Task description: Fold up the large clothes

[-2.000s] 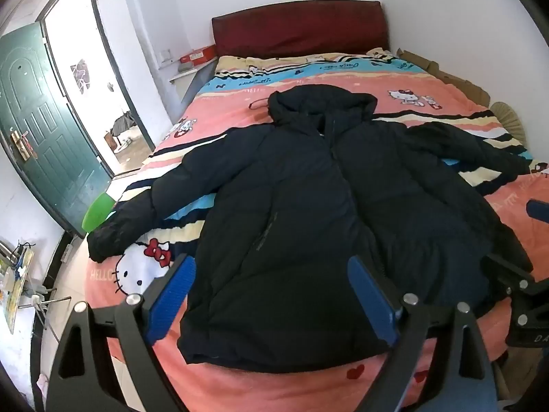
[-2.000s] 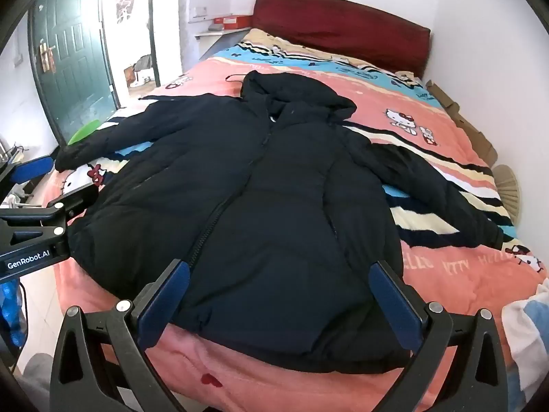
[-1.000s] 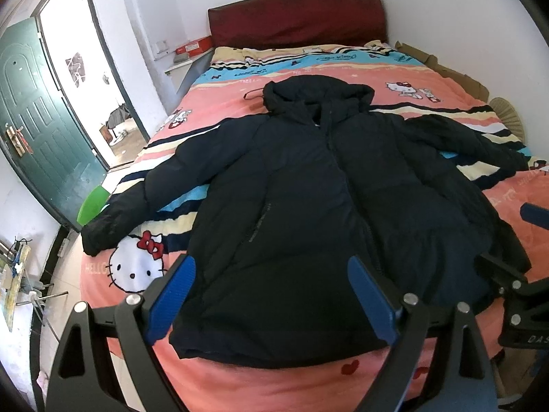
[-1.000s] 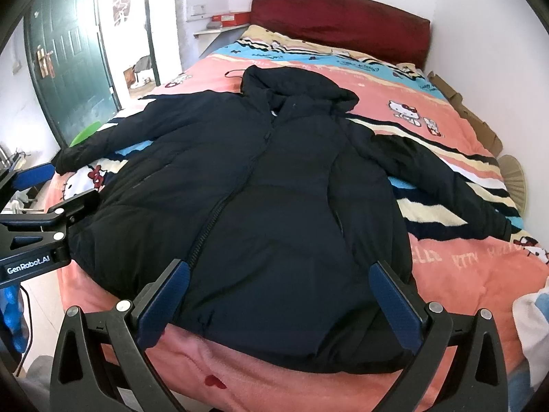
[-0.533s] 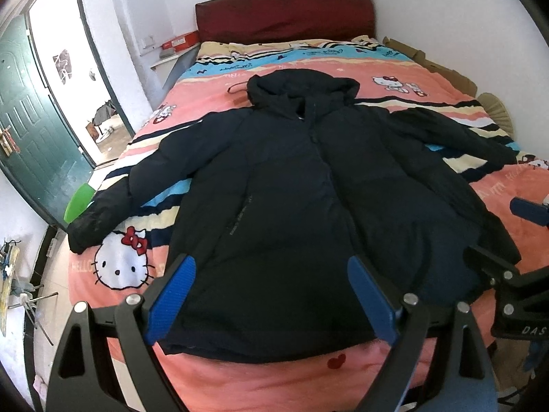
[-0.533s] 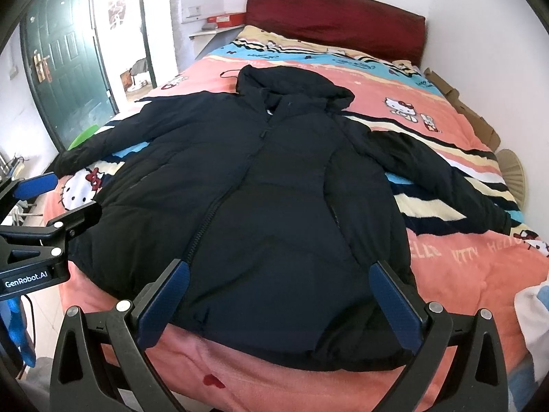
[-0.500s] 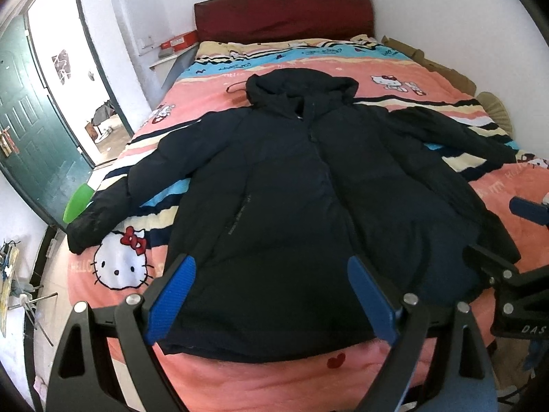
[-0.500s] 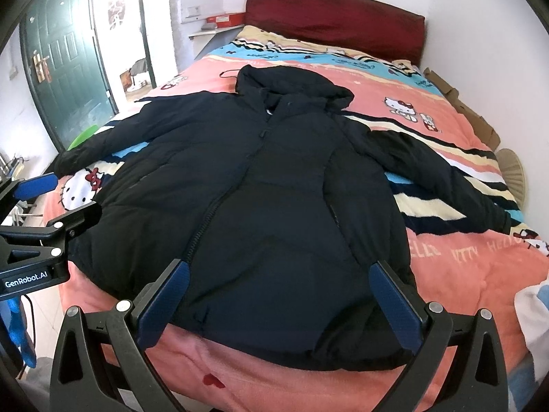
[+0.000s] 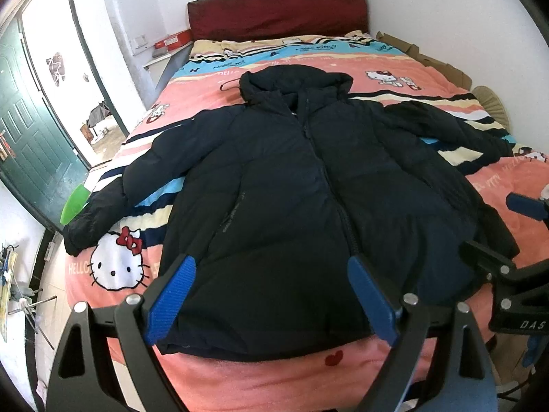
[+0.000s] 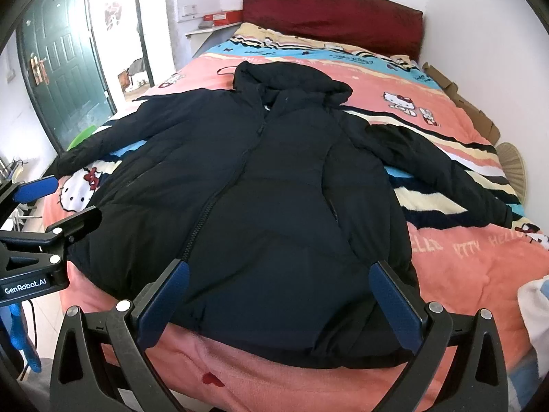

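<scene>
A black hooded puffer jacket point(image 9: 302, 189) point(image 10: 274, 206) lies face up and zipped on the bed, hood toward the headboard, both sleeves spread outward. My left gripper point(image 9: 271, 295) hovers open over the jacket's hem near the foot of the bed, nothing between its blue pads. In its own view my right gripper point(image 10: 279, 298) is open too, above the hem's right half. Each gripper shows at the edge of the other's view: the right gripper point(image 9: 507, 237) and the left gripper point(image 10: 58, 202).
The bed carries a pink cartoon-cat blanket point(image 9: 116, 267) point(image 10: 463, 274) and a dark red headboard point(image 9: 278, 10). A green door point(image 10: 65, 58) and an open doorway stand to the left. Cardboard point(image 10: 456, 99) and a fan lie against the right wall.
Both views have drifted slightly, so the jacket sits a little further from the grippers and more centred. The jacket itself has not moved and both grippers stay open.
</scene>
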Demonstrator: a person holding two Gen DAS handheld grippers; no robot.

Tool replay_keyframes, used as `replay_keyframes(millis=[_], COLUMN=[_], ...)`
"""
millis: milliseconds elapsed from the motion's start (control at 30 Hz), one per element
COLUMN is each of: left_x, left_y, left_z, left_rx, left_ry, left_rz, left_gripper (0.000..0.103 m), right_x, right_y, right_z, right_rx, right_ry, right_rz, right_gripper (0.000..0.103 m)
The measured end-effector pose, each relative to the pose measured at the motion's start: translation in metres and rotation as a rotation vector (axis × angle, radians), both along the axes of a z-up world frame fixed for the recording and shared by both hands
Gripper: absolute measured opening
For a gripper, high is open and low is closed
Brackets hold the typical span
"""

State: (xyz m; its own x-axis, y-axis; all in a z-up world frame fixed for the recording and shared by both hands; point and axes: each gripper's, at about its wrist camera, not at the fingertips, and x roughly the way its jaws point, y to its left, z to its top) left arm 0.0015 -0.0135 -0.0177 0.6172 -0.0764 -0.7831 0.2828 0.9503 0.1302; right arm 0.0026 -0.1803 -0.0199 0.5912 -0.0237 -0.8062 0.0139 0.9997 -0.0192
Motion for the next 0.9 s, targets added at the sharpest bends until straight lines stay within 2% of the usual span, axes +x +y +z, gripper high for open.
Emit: replay_keyframes(millis=[300, 667, 900], left_x=[0.000, 0.001, 0.001], left_y=[-0.001, -0.002, -0.007], left_z=[-0.002, -0.001, -0.003], left_rx=[-0.004, 0.021, 0.022], left_ry=[0.021, 0.009, 0.017], left_rz=[-0.014, -0.026, -0.045], left_gripper=[0.091, 0.091, 0.091], right_x=[0.000, -0.001, 0.002], right_y=[-0.001, -0.008, -0.013], right_z=[0.001, 0.005, 0.000], right_rx=[0.001, 0.002, 0.036], right_ry=[0.000, -0.018, -0.008], right_rz=[-0.006, -0.014, -0.021], right_gripper=[0.103, 0.103, 0.103])
